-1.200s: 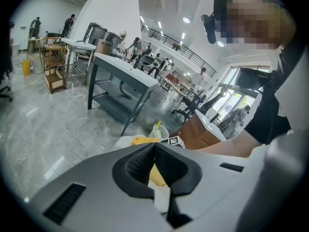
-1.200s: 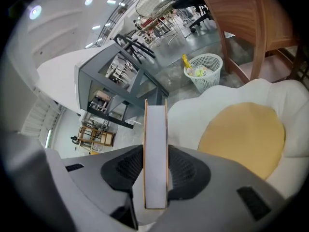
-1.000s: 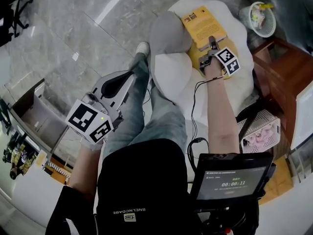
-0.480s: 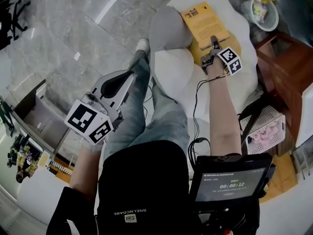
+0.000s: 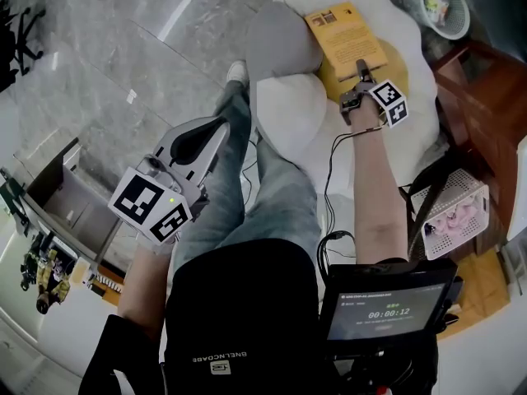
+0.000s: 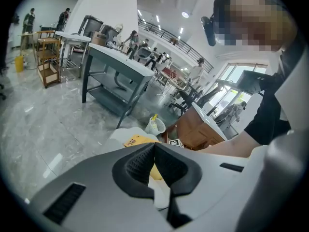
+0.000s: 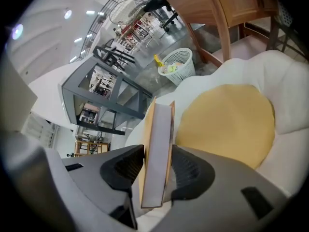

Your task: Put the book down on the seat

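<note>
The right gripper has its jaws clamped on the near edge of the yellow book. In the right gripper view the book stands edge-on between the two jaws, pages facing the camera. From the head view, the book reaches out over the yellow middle of the white seat, beside a grey cushion; whether it touches the seat I cannot tell. A white wastebasket stands beyond the seat. The left gripper hangs by the person's leg, well away from the seat, its jaws together with nothing between them.
</note>
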